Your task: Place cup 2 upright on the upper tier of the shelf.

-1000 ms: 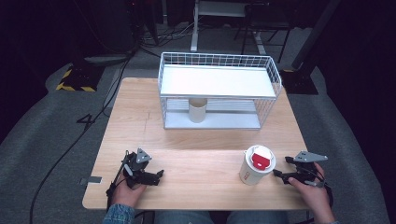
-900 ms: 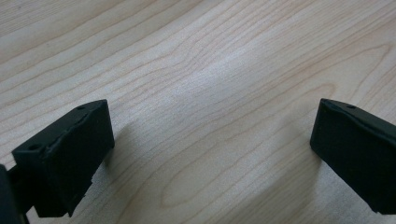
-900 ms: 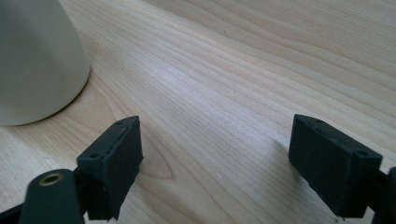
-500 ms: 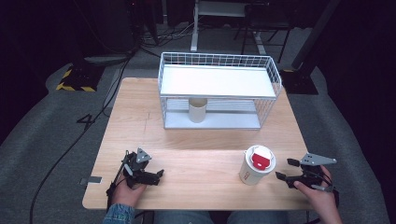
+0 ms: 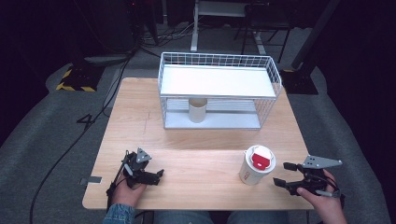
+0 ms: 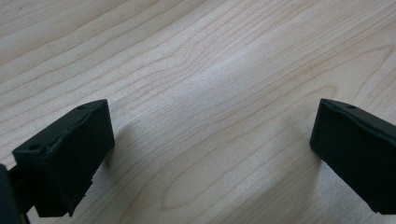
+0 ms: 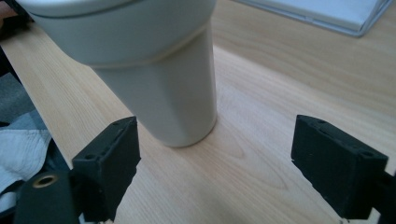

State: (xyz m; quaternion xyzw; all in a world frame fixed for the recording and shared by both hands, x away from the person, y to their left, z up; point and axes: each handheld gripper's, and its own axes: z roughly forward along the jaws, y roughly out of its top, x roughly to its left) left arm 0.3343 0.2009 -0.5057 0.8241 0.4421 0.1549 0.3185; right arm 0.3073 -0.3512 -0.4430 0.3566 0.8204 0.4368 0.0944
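A white paper cup with a white lid and a red tab stands upright near the table's front right. My right gripper hovers just right of it, pointing at it. In the right gripper view the cup stands ahead of the right gripper, left of centre. Its jaws have just been opening and are apart, with nothing between them. My left gripper rests at the front left. Close up, the left gripper is open over bare wood.
A white wire basket shelf stands at the back of the wooden table. A plain paper cup sits under its top tray. Grey floor and cables surround the table, whose front edge is close to both hands.
My right gripper has risen a little beside the lidded cup and its jaws have spread. The left gripper and the cup have stayed put.
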